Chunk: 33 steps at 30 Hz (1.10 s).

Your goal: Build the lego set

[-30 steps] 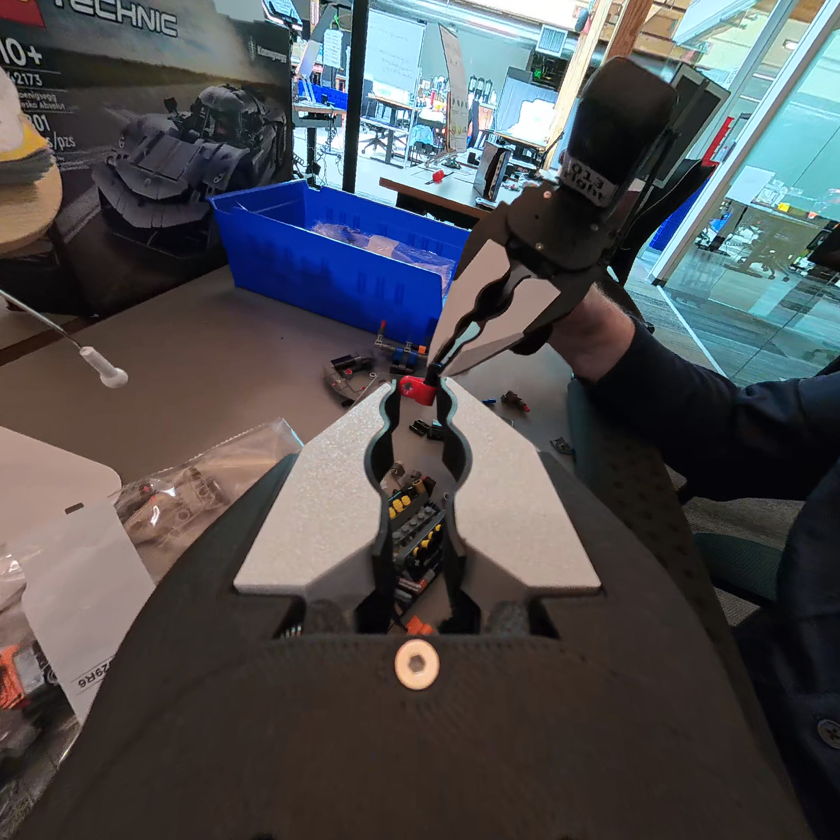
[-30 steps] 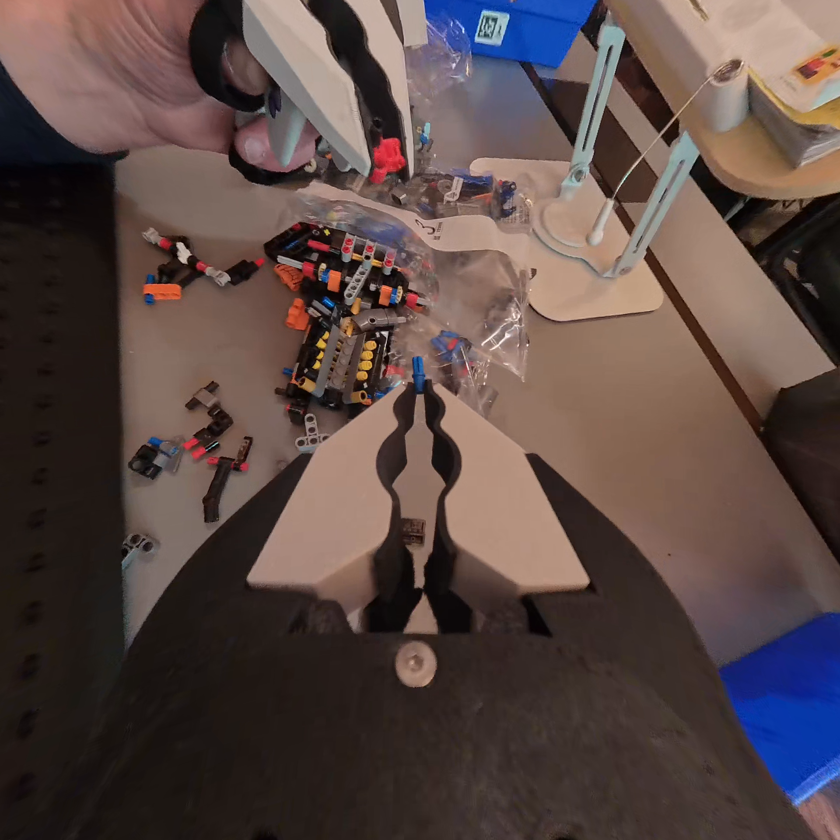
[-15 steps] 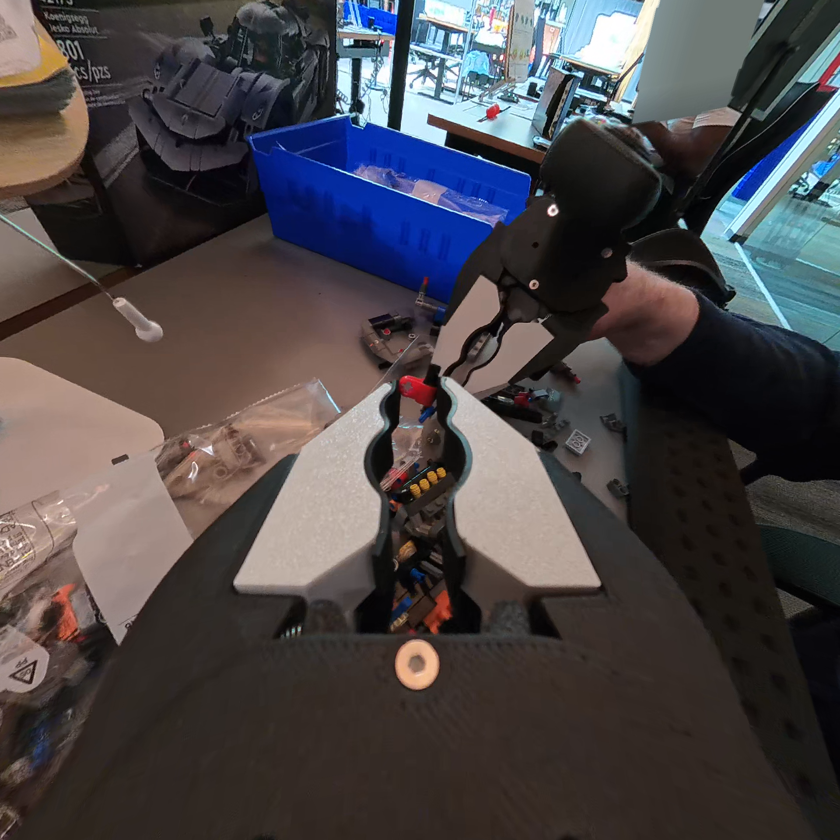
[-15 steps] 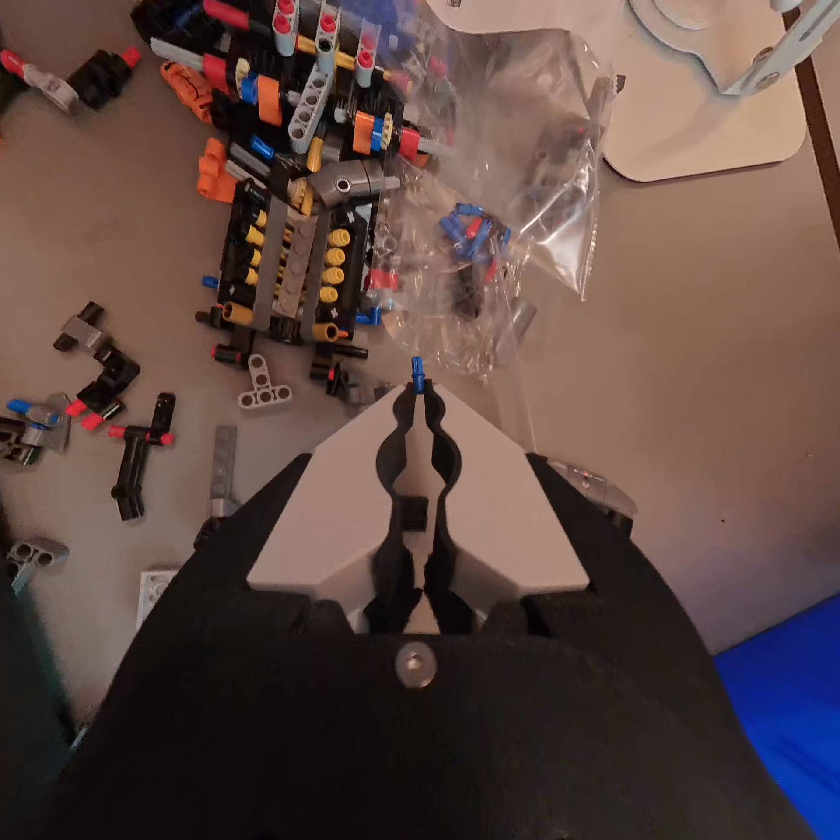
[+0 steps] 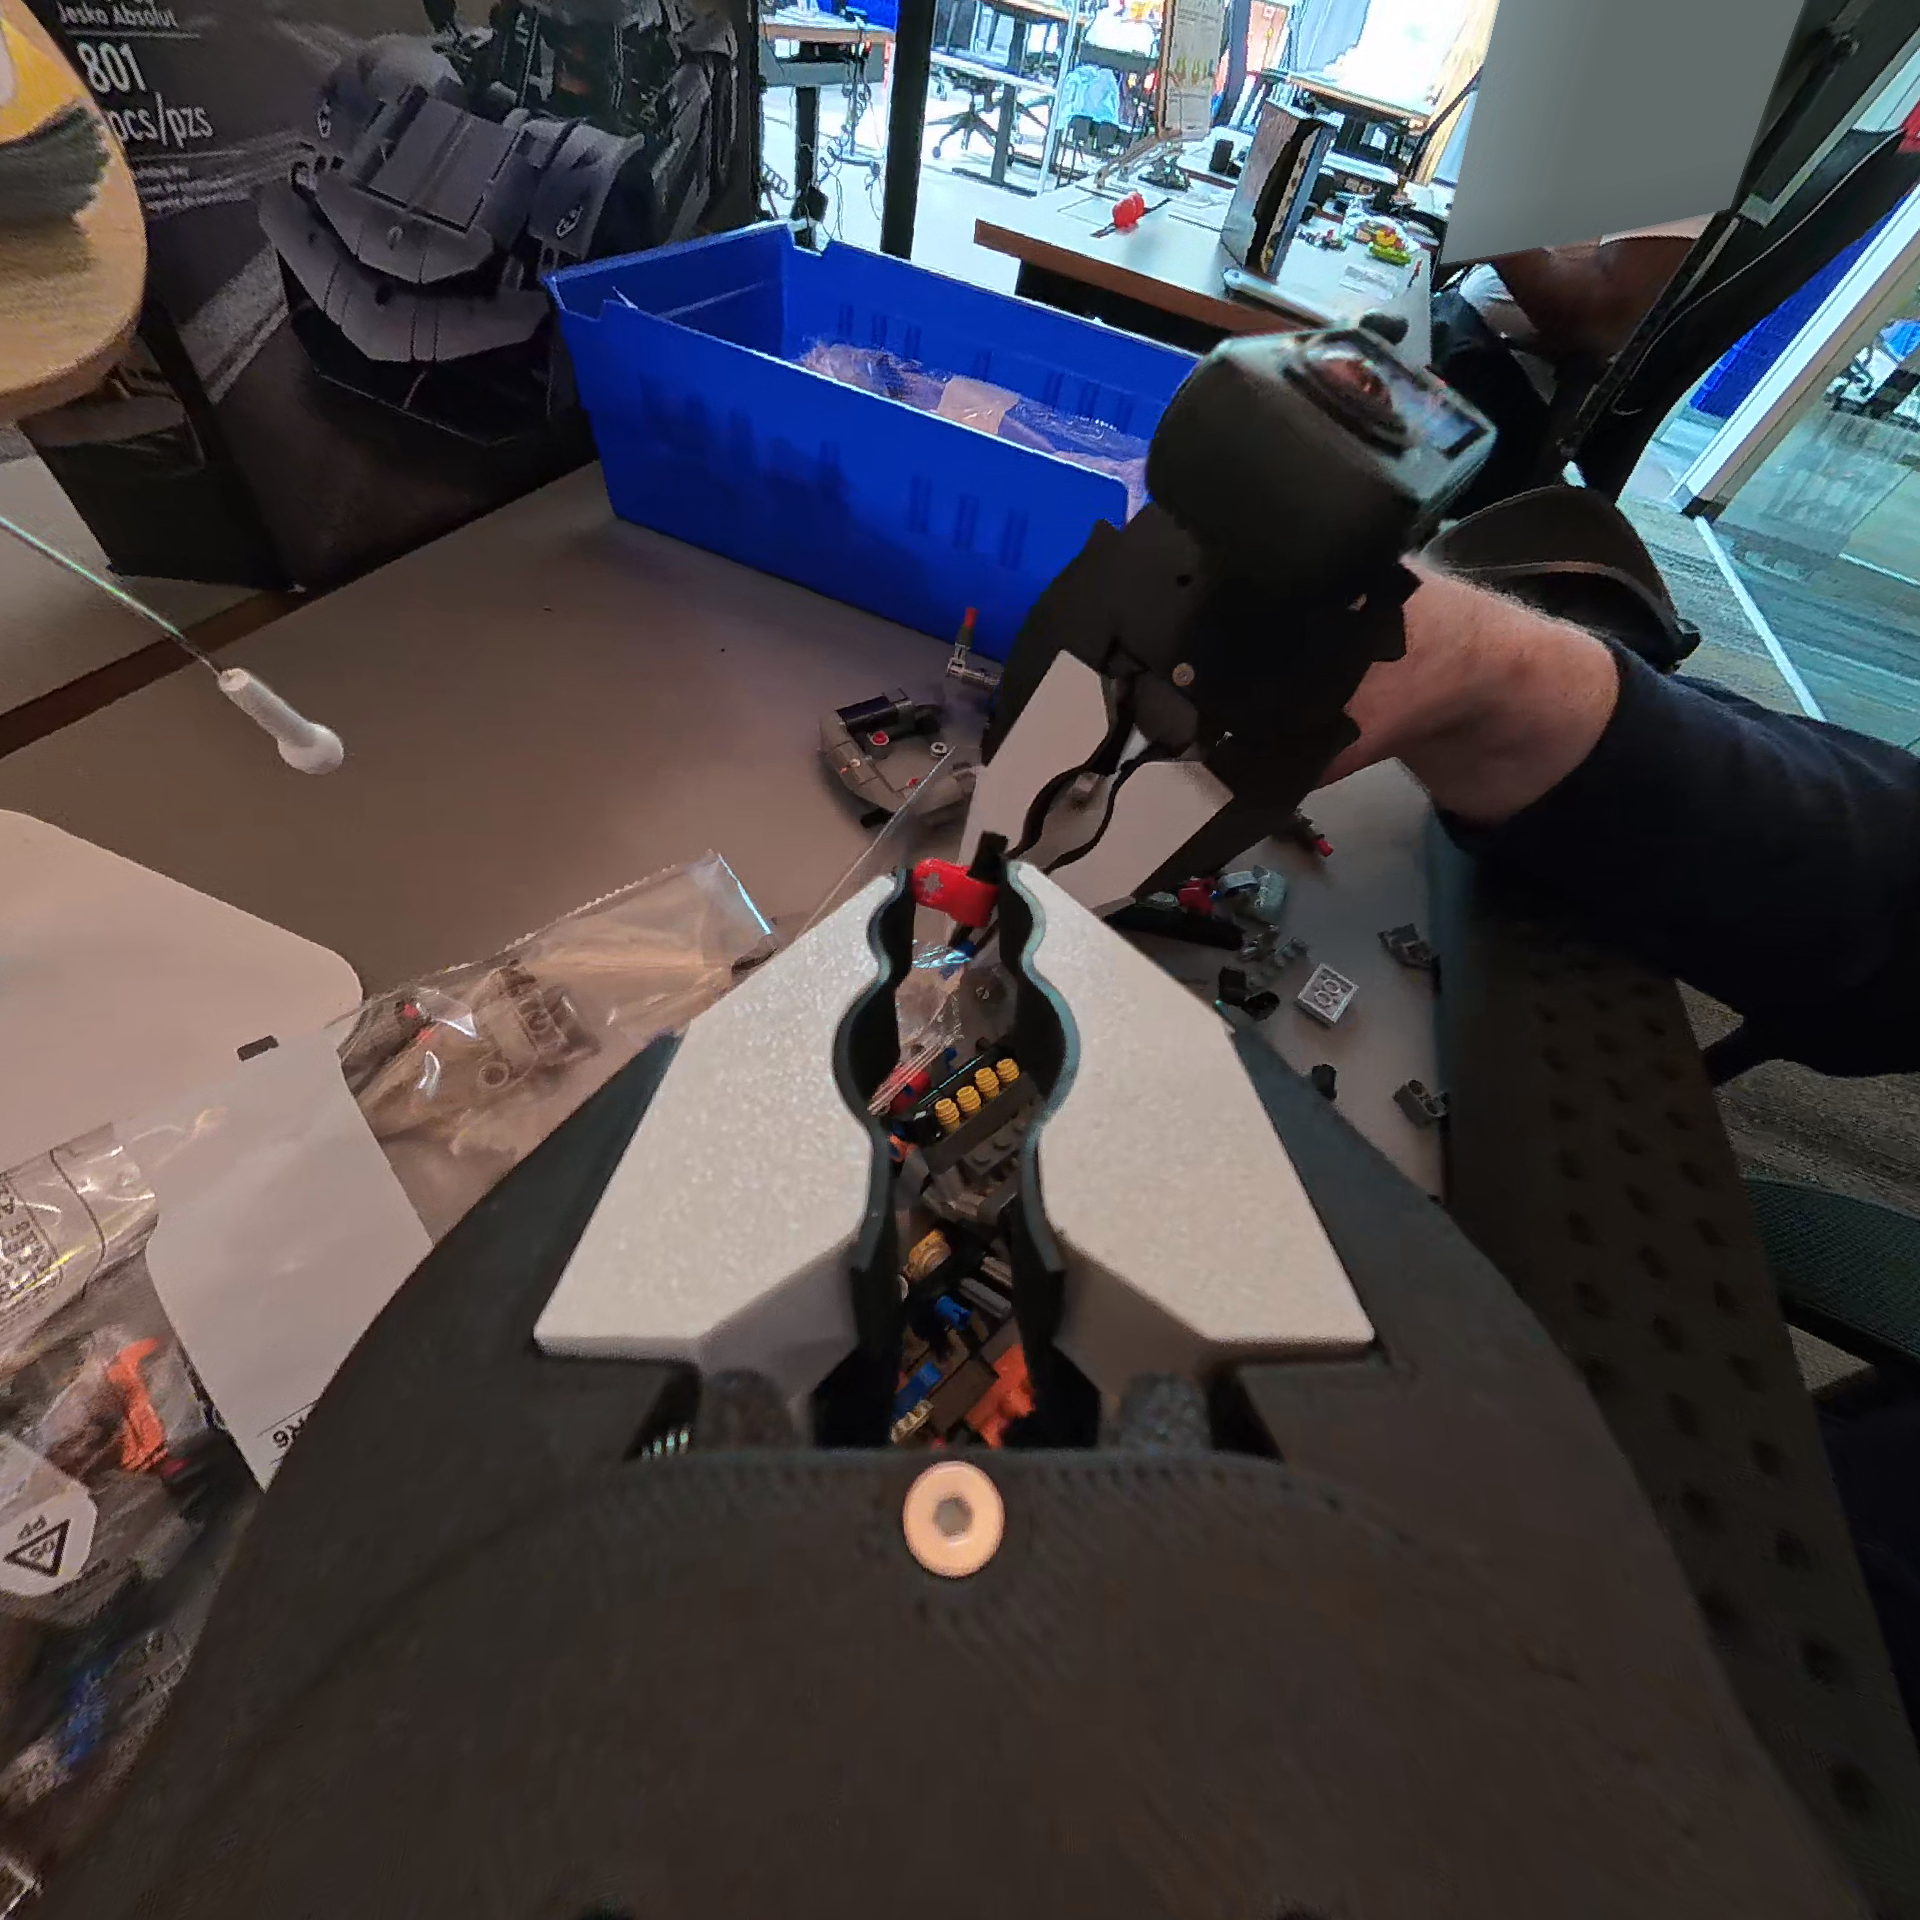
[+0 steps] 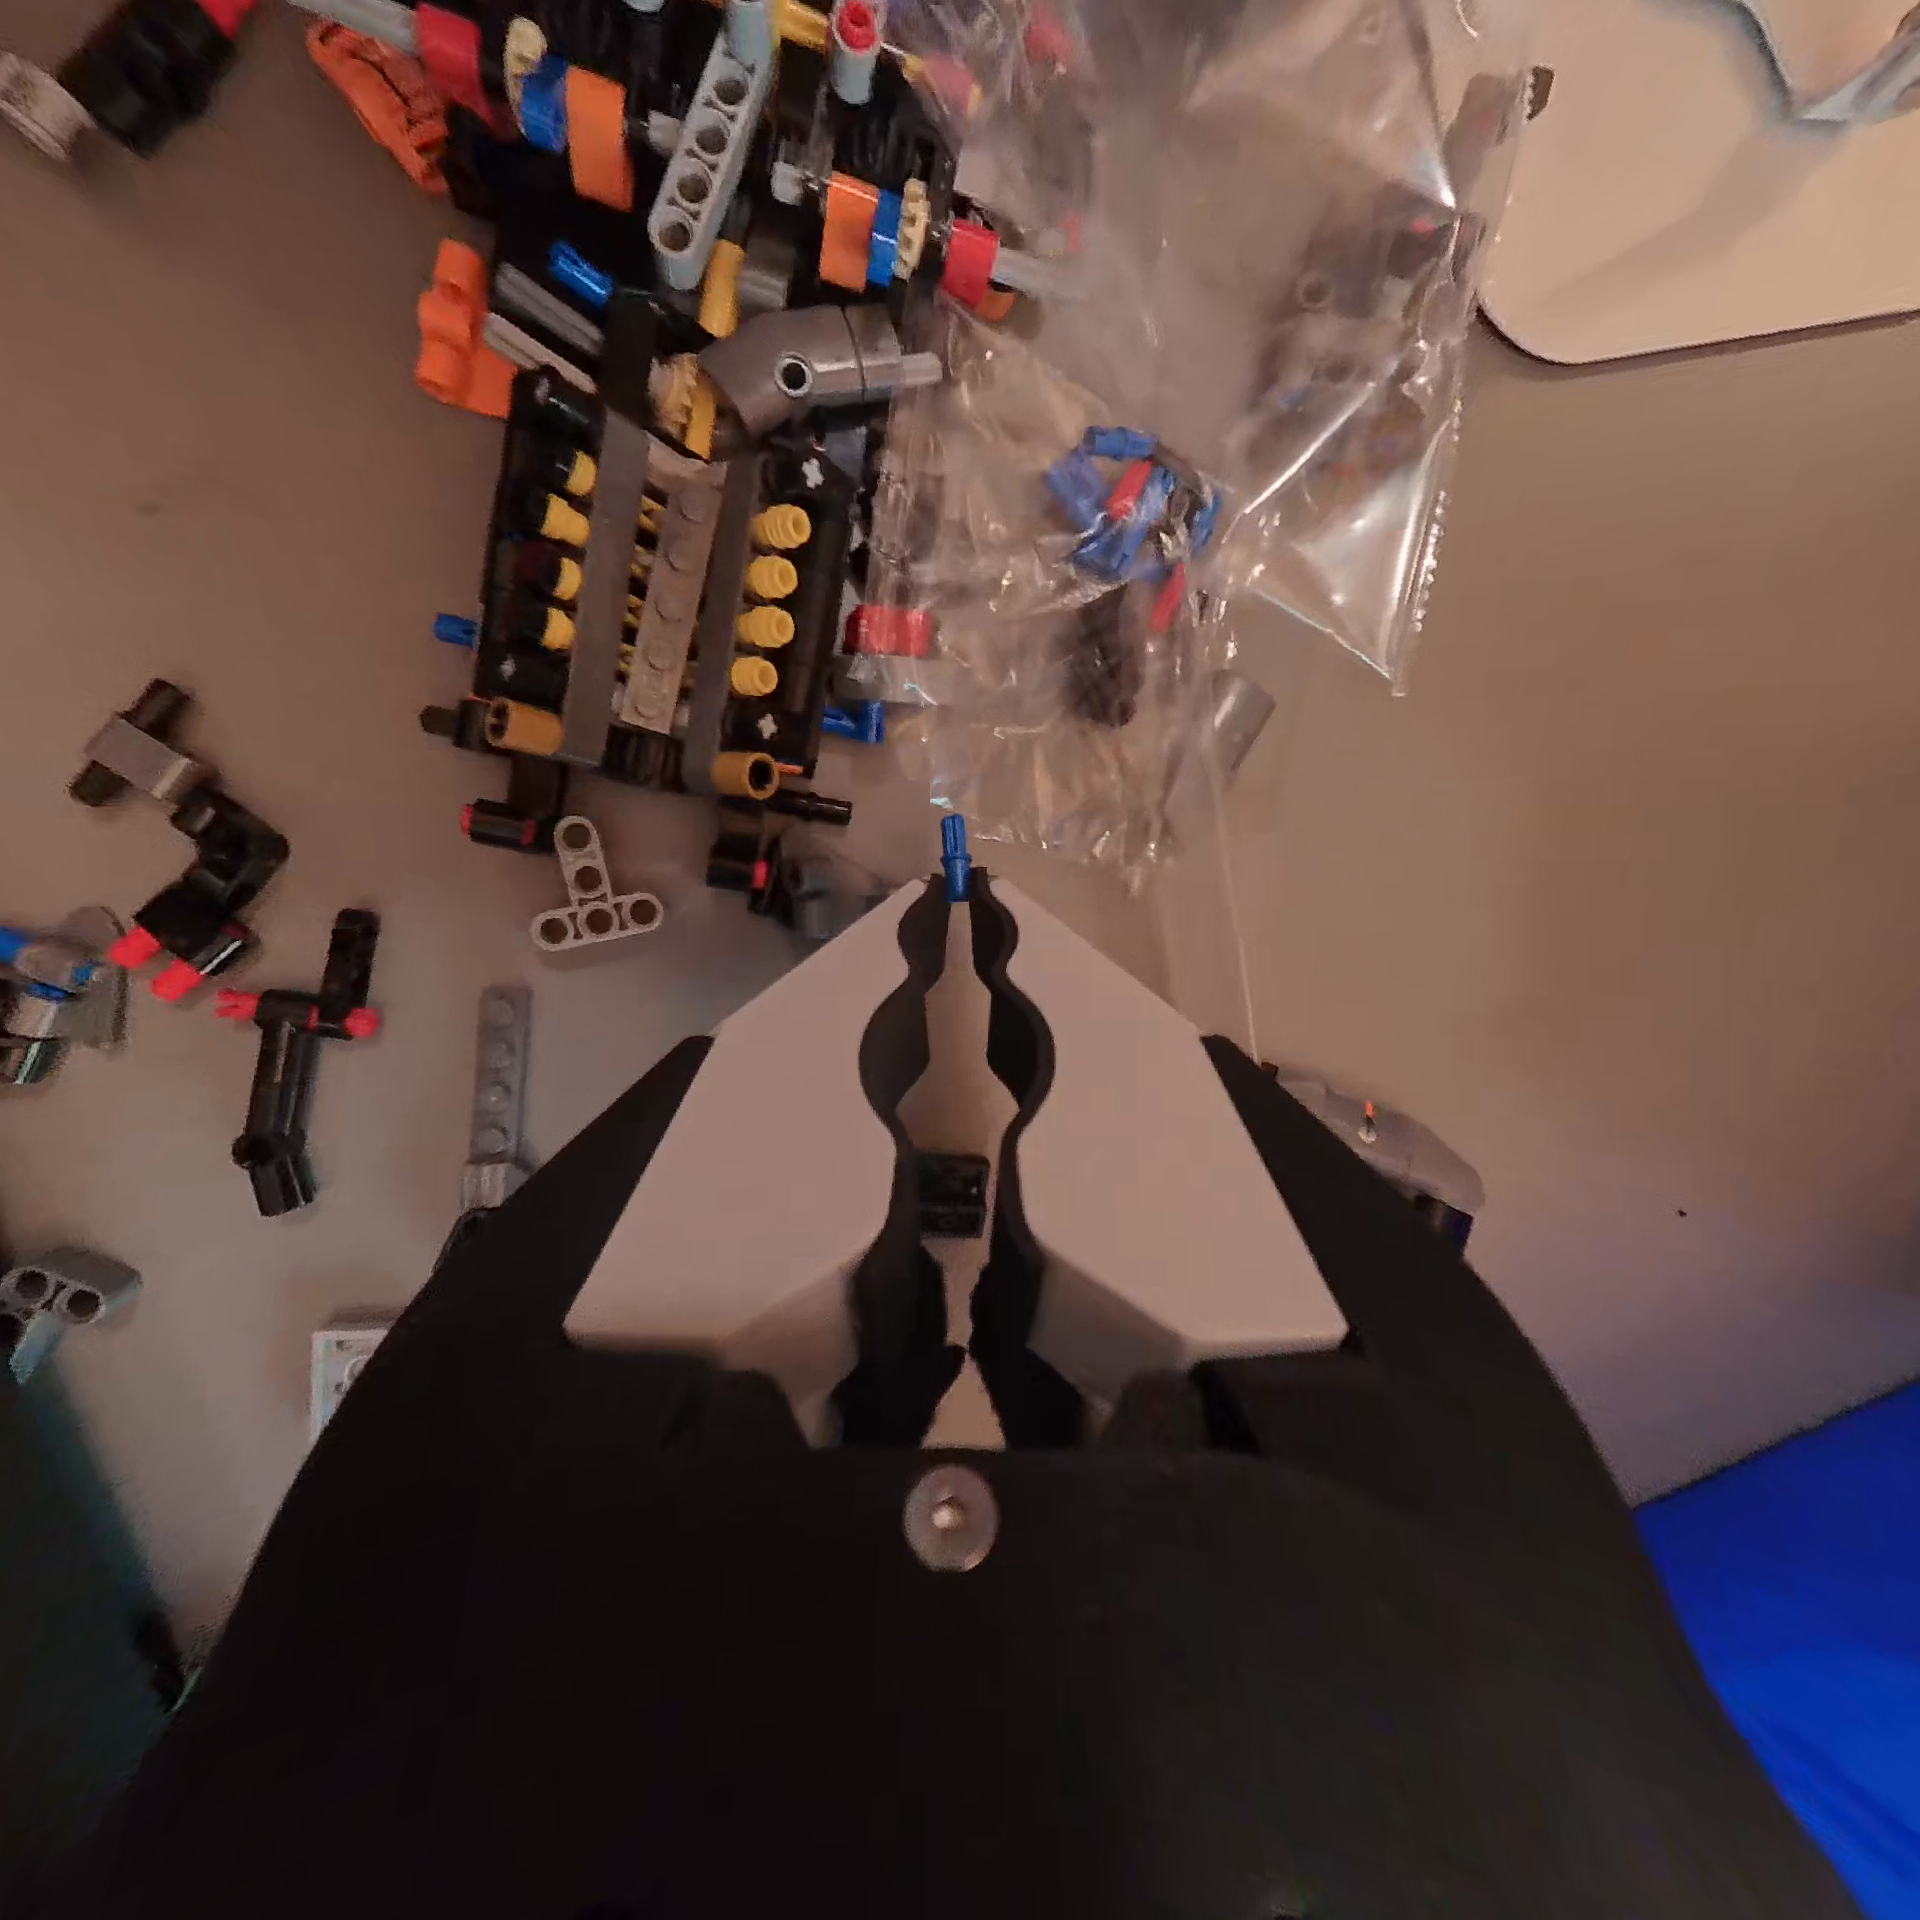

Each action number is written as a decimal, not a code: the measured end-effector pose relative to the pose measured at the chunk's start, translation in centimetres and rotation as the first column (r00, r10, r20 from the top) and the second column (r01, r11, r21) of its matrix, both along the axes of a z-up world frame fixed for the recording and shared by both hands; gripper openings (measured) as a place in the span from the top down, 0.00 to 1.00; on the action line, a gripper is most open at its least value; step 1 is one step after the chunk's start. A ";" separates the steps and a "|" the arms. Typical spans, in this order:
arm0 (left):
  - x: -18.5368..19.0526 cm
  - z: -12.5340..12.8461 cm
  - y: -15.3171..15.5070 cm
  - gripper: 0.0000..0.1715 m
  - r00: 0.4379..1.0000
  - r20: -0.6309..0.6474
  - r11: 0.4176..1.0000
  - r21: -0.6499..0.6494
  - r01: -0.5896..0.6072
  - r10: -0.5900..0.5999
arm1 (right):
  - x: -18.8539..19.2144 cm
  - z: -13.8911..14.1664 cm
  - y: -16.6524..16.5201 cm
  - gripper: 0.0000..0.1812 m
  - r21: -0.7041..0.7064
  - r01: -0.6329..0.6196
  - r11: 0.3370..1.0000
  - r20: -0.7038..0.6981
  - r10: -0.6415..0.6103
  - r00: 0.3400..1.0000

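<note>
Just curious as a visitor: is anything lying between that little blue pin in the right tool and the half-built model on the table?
Nothing visible blocks it. The blue pin juts from the right tool, shut on it above bare table. The model lies ahead to the left; the clear bags sit off to the right.

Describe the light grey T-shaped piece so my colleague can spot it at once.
Find the big engine-like assembly with two rows of yellow studs. Just off its near end, flat on the table, lies the T-shaped piece. It is the only pale grey T there, pierced with round holes.
</note>
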<state>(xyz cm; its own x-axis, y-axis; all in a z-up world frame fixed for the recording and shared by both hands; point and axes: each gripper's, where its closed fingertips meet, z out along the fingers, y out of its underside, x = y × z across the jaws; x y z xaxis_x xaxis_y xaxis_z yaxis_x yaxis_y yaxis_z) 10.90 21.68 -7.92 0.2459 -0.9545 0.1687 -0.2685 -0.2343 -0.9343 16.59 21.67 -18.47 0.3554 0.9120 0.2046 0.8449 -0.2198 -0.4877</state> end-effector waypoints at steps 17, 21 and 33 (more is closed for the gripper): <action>0.0 -0.1 0.0 0.92 1.000 0.006 1.000 -0.004 -0.001 0.001 | -0.9 1.4 1.8 0.92 0.072 0.074 0.995 -0.114 -0.066 0.991; 0.1 -0.3 0.0 0.93 1.000 0.001 1.000 -0.010 0.005 -0.005 | -0.3 1.9 1.7 0.96 0.041 0.096 0.995 -0.161 -0.088 0.983; 1.1 -1.0 -1.3 0.92 0.996 -0.031 0.996 0.005 0.086 -0.086 | -3.7 10.2 -1.1 0.94 0.305 -0.030 0.952 -0.459 0.175 0.871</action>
